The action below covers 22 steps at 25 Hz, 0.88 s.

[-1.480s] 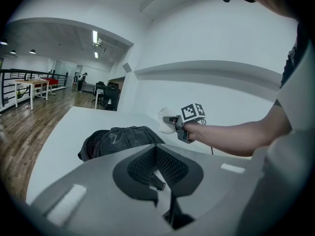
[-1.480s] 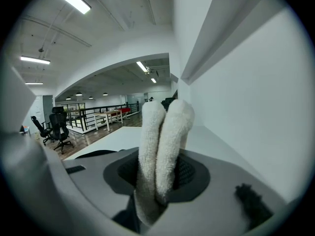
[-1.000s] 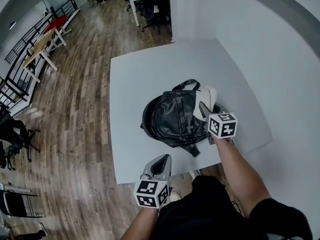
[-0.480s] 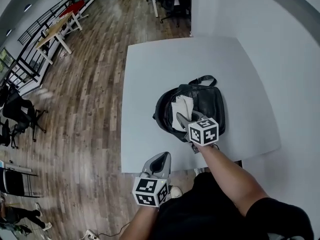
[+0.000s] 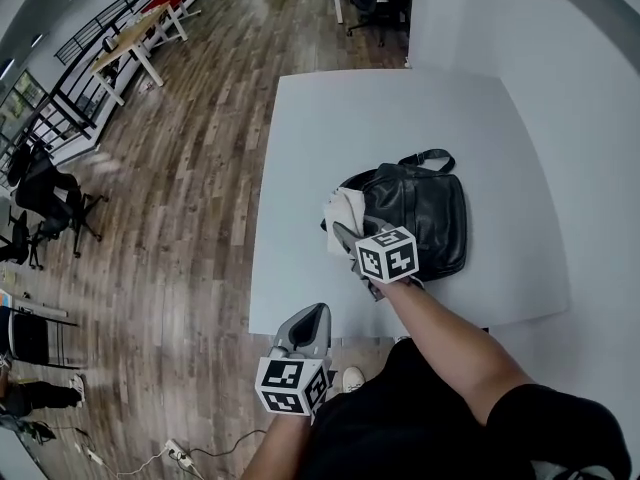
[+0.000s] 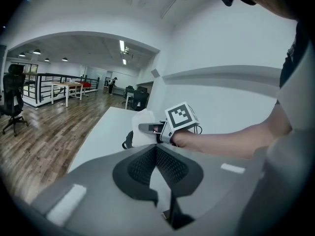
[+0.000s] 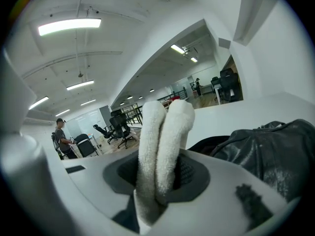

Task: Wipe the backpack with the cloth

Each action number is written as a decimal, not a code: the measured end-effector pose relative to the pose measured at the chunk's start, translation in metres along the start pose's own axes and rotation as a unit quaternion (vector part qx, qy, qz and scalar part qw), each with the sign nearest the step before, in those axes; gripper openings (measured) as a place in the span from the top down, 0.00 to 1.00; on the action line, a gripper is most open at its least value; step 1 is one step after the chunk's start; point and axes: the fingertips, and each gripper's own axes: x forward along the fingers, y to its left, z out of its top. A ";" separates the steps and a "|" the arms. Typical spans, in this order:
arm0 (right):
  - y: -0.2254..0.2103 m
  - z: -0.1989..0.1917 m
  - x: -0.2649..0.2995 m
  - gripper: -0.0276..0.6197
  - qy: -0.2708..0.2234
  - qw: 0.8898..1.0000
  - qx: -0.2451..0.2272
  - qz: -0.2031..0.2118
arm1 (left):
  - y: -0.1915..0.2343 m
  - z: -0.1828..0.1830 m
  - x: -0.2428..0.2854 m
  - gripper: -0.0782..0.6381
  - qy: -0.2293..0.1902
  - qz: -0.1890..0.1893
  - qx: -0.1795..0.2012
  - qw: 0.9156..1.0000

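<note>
The head view looks steeply down from above the person onto the white table (image 5: 400, 118), with wood floor to its left. The left gripper view rides the left gripper (image 5: 316, 313), off the table's near edge, and faces level across it at the right gripper (image 5: 343, 232) (its marker cube in plain sight). The right gripper view sits close beside the black leather backpack (image 5: 425, 208) and faces the open office past its cloth (image 5: 343, 208). All three views share the cloth and the table.

Two grey hand-held grippers, a person in black.
The left gripper (image 5: 316, 315) and right gripper (image 5: 343, 234) have pale grey tapered shells with dark ribbed pads (image 6: 141, 167) inside the jaws; behind each sits a white cube (image 5: 289, 386) with black square markers. Black short sleeve (image 5: 545, 418), black garment over the legs (image 5: 390, 423), white shoe (image 5: 351, 378).
</note>
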 end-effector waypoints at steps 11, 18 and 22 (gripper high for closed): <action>0.001 -0.013 0.010 0.76 0.025 1.000 0.003 0.013 | 0.003 -0.004 0.003 0.88 0.002 0.008 -0.011 1.000; -0.008 -0.025 -0.003 0.76 0.036 0.999 0.025 0.007 | -0.002 -0.006 0.008 0.88 0.004 -0.007 -0.008 1.000; -0.017 -0.029 -0.016 0.76 0.038 0.999 0.030 -0.001 | -0.010 -0.009 0.013 0.88 0.006 -0.019 -0.005 1.000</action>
